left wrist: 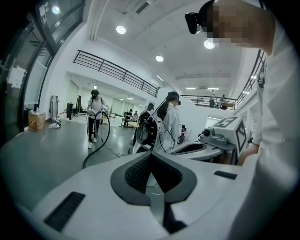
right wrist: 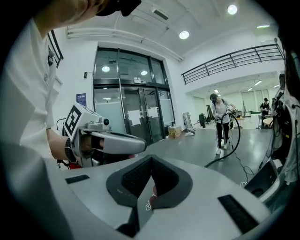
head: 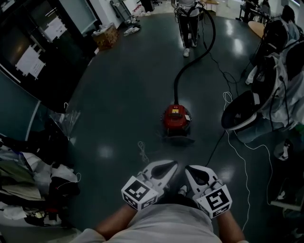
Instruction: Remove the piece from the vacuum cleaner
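Observation:
The red vacuum cleaner (head: 177, 118) stands on the dark floor ahead of me. Its black hose (head: 190, 61) curves away to a person (head: 187, 14) standing at the far end, who holds the hose in the left gripper view (left wrist: 95, 117) and the right gripper view (right wrist: 220, 122). My left gripper (head: 170, 167) (left wrist: 151, 154) and right gripper (head: 190, 171) (right wrist: 151, 159) are held side by side close to my body, well short of the vacuum. Both have their jaws together with nothing between them.
A white cable (head: 242, 156) trails over the floor at the right, near a black-and-white seat (head: 244, 111). Piled clutter (head: 28, 180) lies at the left, and a cardboard box (head: 105, 36) sits by the far wall. Glass doors (right wrist: 131, 112) stand to the left.

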Motion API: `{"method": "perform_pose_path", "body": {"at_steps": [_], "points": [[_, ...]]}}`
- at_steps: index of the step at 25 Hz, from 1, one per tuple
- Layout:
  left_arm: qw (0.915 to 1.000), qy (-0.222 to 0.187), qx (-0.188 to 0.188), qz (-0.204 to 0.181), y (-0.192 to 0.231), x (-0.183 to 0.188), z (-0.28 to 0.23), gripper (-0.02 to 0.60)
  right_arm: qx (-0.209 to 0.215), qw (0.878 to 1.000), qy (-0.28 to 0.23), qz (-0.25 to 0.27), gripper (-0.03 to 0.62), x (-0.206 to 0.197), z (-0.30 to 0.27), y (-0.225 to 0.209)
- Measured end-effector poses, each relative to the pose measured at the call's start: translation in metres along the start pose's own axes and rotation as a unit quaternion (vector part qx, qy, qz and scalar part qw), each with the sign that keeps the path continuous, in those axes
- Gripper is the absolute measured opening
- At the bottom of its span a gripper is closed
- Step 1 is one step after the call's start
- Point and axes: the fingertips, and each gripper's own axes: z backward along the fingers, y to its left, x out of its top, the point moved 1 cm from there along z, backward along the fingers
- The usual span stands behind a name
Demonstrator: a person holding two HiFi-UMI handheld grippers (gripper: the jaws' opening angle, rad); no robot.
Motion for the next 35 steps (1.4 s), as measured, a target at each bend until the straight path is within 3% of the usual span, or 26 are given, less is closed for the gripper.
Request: {"method": "perform_pose_path", "body": {"at_steps": [8, 14, 19, 27, 32, 35], "points": [[1.0, -0.004, 0.002, -0.003, 0.051, -0.01, -0.026, 0.006, 0.008, 0.999, 0.033, -0.006, 0.012, -0.027, -0.056, -0.037], [0.9996, -0.01, -0.023, -0.011, 0.127, -0.01, -0.069, 0.006, 0.0, 0.997, 0.071, -0.011, 0.012, -0.047, -0.13, -0.087], [0.998, -0.023, -0.057, -0.018, 0.196, -0.011, -0.108, 0.006, -0.023, 0.993, 0.117, -0.025, 0.014, -0.087, -0.199, -0.139], [0.9932, 0.007, -0.1, -0.059, 0.267, -0.057, -0.181, 0.006, -0.043, 0.978, 0.2, -0.032, 0.015, -0.214, -0.272, -0.233], [0.9951, 0.029, -0.09, -0.029, 0.302, -0.102, -0.219, 0.006, -0.018, 0.965, 0.262, 0.008, 0.042, -0.317, -0.311, -0.27], [0.9965, 0.035, -0.075, -0.002, 0.319, -0.134, -0.245, 0.006, 0.013, 0.949, 0.31, 0.053, 0.081, -0.397, -0.334, -0.285]]}}
